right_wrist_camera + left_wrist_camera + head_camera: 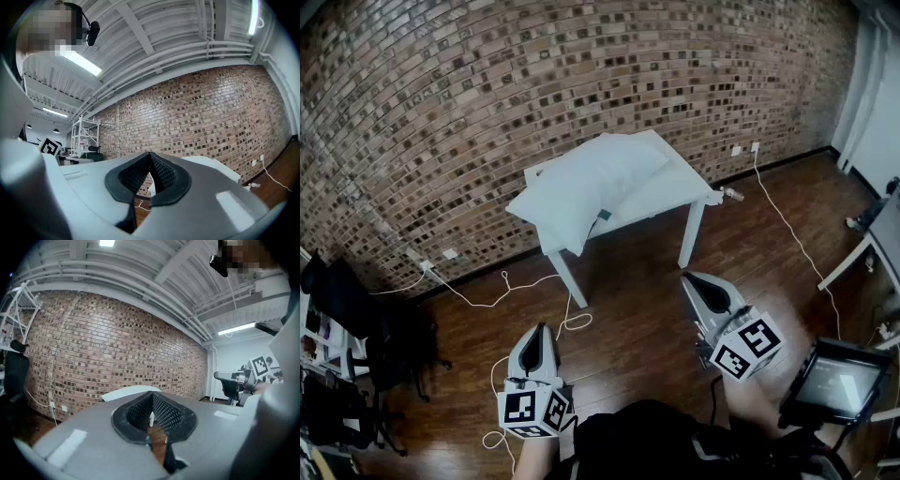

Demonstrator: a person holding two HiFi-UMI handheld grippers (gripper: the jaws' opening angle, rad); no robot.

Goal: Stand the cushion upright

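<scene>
A white cushion [586, 183] lies flat on a small white table [680, 186] by the brick wall, and its near corner hangs over the table's front left edge. Both grippers hover over the wooden floor, well short of the table. My left gripper [540, 328] is shut and holds nothing. My right gripper [687, 277], nearer the table's front right leg, is also shut and empty. In the left gripper view the shut jaws [151, 394] point at the cushion [125, 391], which peeks over them. In the right gripper view the shut jaws [150, 155] face the brick wall.
White cables [572, 321] trail over the floor in front of the table, running to wall sockets [450, 253]. A black chair [356, 309] stands at the left. A dark screen [834, 382] and a second white table [862, 253] are at the right.
</scene>
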